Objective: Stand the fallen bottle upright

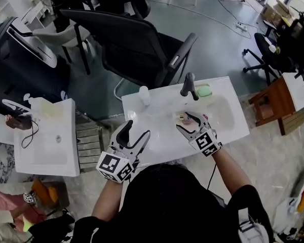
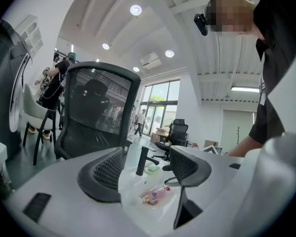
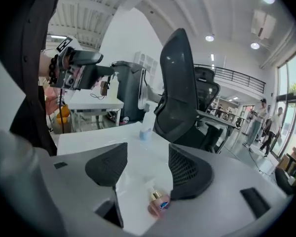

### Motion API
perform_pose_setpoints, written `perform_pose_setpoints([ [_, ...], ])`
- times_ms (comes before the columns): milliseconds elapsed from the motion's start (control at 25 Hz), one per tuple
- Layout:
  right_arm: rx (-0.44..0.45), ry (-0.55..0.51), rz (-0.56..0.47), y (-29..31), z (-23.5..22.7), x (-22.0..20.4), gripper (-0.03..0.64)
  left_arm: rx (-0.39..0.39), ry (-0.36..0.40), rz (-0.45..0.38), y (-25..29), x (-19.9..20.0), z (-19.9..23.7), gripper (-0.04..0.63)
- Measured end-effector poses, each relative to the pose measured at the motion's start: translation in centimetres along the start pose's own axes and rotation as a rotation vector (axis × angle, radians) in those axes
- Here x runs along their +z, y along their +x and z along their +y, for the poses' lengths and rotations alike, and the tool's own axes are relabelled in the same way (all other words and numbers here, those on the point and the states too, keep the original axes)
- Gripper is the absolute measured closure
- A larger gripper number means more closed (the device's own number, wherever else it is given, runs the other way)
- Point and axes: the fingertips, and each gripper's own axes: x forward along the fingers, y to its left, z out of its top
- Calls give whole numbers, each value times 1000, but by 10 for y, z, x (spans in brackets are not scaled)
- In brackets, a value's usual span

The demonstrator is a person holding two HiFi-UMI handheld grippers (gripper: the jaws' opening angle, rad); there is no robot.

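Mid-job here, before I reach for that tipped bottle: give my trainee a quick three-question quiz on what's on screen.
1. True or false: the right claw is shut on the pink bottle.
2. The left claw is: A open, empty; B shut, empty; C shut on the bottle.
3. Fill in: the green soap lies beside the black ____.
Key: 1 false; 2 A; 3 faucet.

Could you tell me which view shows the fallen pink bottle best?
The left gripper view: the bottle lies whole and unobstructed. The right gripper view shows only its gold neck and part of the body. In the head view it is small, partly behind the right gripper.
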Motion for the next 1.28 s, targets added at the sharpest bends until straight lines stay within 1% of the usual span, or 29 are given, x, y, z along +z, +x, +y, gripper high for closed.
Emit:
perform_pose_setpoints([
  [280,123,-75,107,39,-2,-47,344,116,-29,-6,-7,-1,9,278],
  [440,190,-98,183,54,-4,-72,344,188,-60,-7,-7,-10,11,278],
  [720,309,-162,296,85,2,-116,346,312,-93,9,-11,-20,8,278],
  [880,337,-200,366,103,-3,-144,351,363,-103,23,-12,-24,4,278],
  [1080,395,-323,499,120,3,-179,351,448,-138,45,-25,-34,5,278],
  [1280,380,-336,584,136,-9,-198,366,495,-161,51,-30,-44,8,278],
])
